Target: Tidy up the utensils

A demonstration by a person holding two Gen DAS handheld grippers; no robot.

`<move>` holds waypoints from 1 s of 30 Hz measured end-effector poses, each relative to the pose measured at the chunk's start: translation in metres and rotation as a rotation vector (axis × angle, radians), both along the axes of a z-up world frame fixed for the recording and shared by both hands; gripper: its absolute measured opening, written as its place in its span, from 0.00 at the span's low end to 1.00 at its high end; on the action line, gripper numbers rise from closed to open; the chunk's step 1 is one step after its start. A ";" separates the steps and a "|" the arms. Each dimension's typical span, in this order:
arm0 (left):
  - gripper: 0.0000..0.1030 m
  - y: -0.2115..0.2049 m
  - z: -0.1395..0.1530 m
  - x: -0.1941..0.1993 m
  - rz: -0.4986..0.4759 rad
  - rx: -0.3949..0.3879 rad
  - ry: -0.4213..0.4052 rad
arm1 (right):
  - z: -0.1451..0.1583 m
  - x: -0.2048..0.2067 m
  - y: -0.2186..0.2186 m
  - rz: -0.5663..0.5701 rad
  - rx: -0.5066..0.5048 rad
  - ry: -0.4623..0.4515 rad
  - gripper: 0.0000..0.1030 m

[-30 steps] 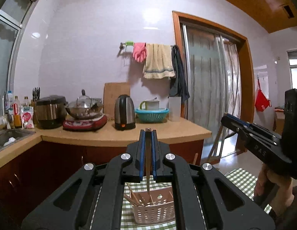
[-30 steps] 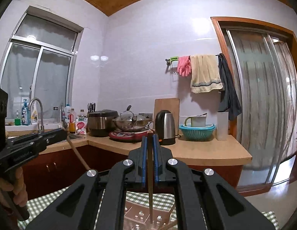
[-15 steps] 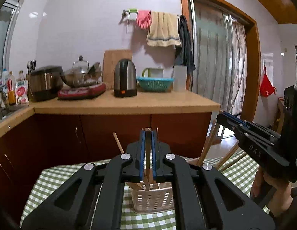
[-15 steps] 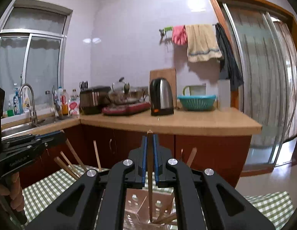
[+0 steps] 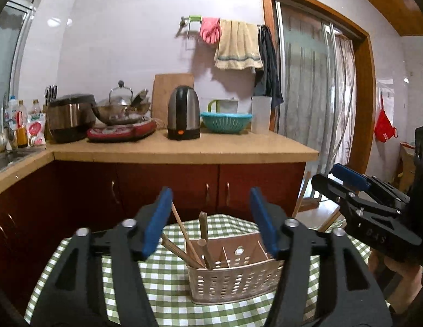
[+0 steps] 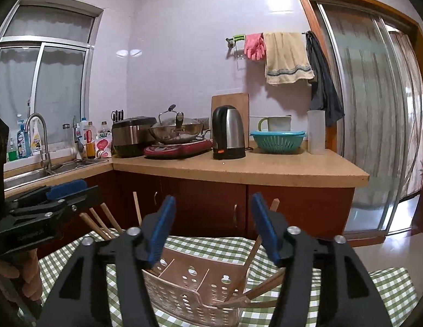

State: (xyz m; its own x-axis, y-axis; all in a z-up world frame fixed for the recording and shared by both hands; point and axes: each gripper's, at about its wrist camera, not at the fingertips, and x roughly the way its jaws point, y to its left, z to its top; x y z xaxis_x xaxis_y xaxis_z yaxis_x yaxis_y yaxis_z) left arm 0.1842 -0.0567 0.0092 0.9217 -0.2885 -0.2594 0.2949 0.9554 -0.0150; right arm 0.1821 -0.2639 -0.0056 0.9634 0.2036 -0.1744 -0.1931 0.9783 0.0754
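Chopsticks now standing loose in the left end compartment of the perforated caddy on the green checked tablecloth, no longer pinched as half a second ago. Left gripper spread wide and empty just above that end. Middle compartments bare. Further right, more chopsticks leaning in the right end compartment under the right gripper, likewise opened wide with nothing between its pads. Both sticks apparently released together, so this round of sorting looks finished; both hands free for any remaining utensils.
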 end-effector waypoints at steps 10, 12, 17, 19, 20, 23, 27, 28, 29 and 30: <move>0.82 0.005 0.008 -0.053 0.054 0.001 -0.052 | 0.011 -0.051 0.008 -0.092 -0.043 0.003 0.81; 0.84 0.006 0.005 -0.065 0.063 0.000 -0.047 | 0.007 -0.060 0.008 -0.109 -0.052 0.023 0.82; 0.86 0.008 -0.007 -0.095 0.094 0.014 -0.034 | -0.008 -0.084 0.007 -0.136 -0.043 0.075 0.82; 0.87 0.009 -0.013 -0.107 0.104 0.016 -0.028 | -0.013 -0.094 0.006 -0.149 -0.035 0.092 0.82; 0.87 0.010 -0.015 -0.113 0.108 0.018 -0.024 | -0.015 -0.098 0.007 -0.151 -0.034 0.098 0.82; 0.87 0.012 -0.021 -0.128 0.120 0.018 -0.013 | -0.022 -0.111 0.009 -0.167 -0.041 0.117 0.82; 0.89 0.016 -0.025 -0.146 0.136 0.009 0.000 | -0.028 -0.131 0.010 -0.177 -0.041 0.128 0.83; 0.89 0.018 -0.026 -0.151 0.141 0.008 0.001 | -0.028 -0.134 0.011 -0.180 -0.041 0.129 0.83; 0.89 0.019 -0.026 -0.155 0.146 0.008 0.003 | -0.027 -0.137 0.011 -0.180 -0.039 0.129 0.83; 0.89 0.020 -0.026 -0.159 0.150 0.008 0.004 | -0.027 -0.142 0.011 -0.182 -0.039 0.127 0.83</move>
State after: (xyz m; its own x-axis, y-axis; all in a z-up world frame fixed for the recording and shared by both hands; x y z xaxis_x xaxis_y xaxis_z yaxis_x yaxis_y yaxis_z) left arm 0.0248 -0.0369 -0.0167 0.9533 -0.1452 -0.2648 0.1485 0.9889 -0.0076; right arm 0.0396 -0.2526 -0.0326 0.9535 0.0187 -0.3009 -0.0041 0.9988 0.0489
